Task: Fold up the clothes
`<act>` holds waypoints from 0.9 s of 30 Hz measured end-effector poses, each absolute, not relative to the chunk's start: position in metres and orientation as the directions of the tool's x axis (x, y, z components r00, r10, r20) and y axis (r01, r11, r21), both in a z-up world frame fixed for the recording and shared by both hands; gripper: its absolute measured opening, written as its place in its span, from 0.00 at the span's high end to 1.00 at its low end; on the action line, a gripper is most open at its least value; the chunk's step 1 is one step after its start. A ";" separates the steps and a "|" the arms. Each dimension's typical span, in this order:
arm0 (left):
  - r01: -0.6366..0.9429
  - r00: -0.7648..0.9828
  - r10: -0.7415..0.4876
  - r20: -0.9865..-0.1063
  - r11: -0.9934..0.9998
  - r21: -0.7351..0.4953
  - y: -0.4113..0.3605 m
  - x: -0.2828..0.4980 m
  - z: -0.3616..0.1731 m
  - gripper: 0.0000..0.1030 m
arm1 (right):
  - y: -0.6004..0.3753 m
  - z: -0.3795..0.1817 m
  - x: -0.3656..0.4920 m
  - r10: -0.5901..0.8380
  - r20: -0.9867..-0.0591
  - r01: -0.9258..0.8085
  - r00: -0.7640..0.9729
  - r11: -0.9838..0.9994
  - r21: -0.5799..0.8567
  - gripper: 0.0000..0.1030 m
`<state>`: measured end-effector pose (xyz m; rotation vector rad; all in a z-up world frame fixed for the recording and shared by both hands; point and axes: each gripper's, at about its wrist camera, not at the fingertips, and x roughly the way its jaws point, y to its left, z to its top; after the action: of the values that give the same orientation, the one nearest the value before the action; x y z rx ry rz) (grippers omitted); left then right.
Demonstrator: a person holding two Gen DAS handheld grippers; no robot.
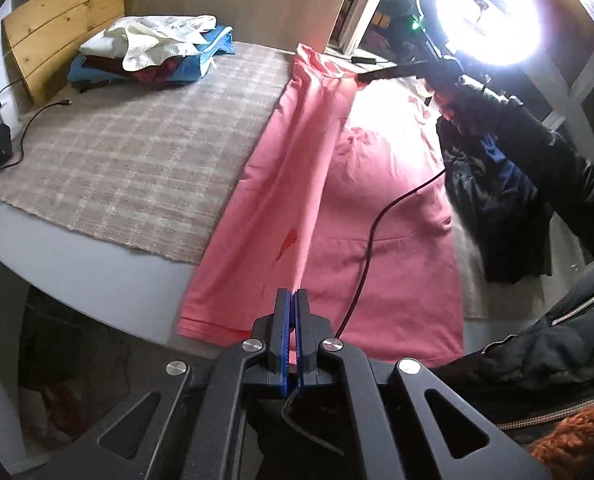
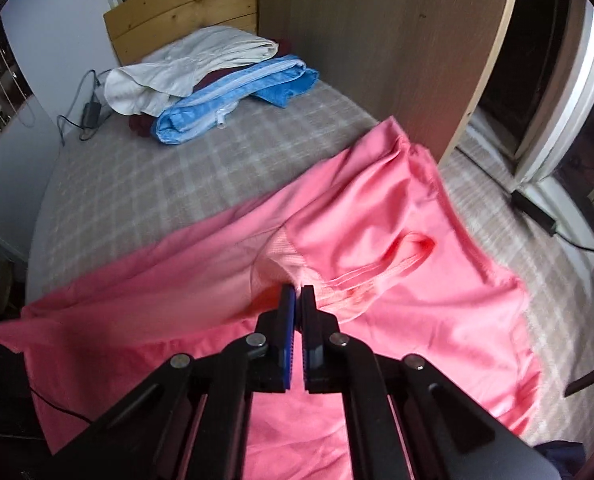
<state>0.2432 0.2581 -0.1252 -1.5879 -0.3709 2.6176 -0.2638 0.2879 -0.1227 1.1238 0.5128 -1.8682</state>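
Pink shirt (image 1: pixel 337 208) lay spread lengthwise on the checked bed cover (image 1: pixel 129 152), w/ a fold ridge lifted along its middle. Left gripper (image 1: pixel 295 300) had its jaws pinched together on the hem end of that ridge; right gripper (image 2: pixel 298 296) was likewise clamped on fabric near the collar. Folded clothes pile (image 2: pixel 213 76) sat well apart by the wooden headboard (image 1: pixel 65 28).

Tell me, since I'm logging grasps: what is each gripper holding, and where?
Both hold the pink shirt: the left gripper pinches a raised fold near the hem, the right gripper the collar area.
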 end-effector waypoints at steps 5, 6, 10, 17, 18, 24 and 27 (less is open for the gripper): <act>0.052 -0.452 0.200 -0.869 -0.967 -0.249 0.257 0.240 -0.131 0.99 | 0.283 -0.110 -0.264 -0.468 -0.852 0.837 -0.233 -0.542 0.069 0.97; 0.052 -0.447 0.202 -0.871 -0.967 -0.251 0.256 0.240 -0.133 0.99 | 0.281 -0.112 -0.264 -0.446 -0.861 0.841 -0.242 -0.539 0.043 0.97; 0.009 -0.457 0.247 -0.855 -0.959 -0.282 0.252 0.242 -0.129 0.99 | 0.281 -0.111 -0.267 -0.429 -0.866 0.826 -0.255 -0.563 0.035 0.97; 0.039 -0.505 0.234 -0.831 -0.956 -0.292 0.185 0.235 -0.115 0.99 | 0.230 -0.080 -0.272 -0.412 -0.848 0.812 -0.333 -0.582 -0.036 0.97; 0.045 -0.514 0.228 -0.827 -0.956 -0.291 0.170 0.236 -0.115 0.99 | 0.215 -0.072 -0.272 -0.421 -0.839 0.812 -0.345 -0.583 -0.041 0.97; 0.080 -0.536 0.223 -0.815 -0.947 -0.312 0.082 0.241 -0.126 0.99 | 0.108 -0.048 -0.274 -0.466 -0.799 0.817 -0.379 -0.574 -0.053 0.97; 0.065 -0.493 0.289 -0.821 -0.928 -0.366 0.052 0.238 -0.154 0.99 | 0.057 -0.075 -0.275 -0.395 -0.841 0.831 -0.368 -0.547 -0.107 0.97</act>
<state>0.2383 0.0520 -0.1542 -1.5052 -0.5350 2.5497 -0.2745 0.0571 -0.0746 1.0225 0.6862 -1.9851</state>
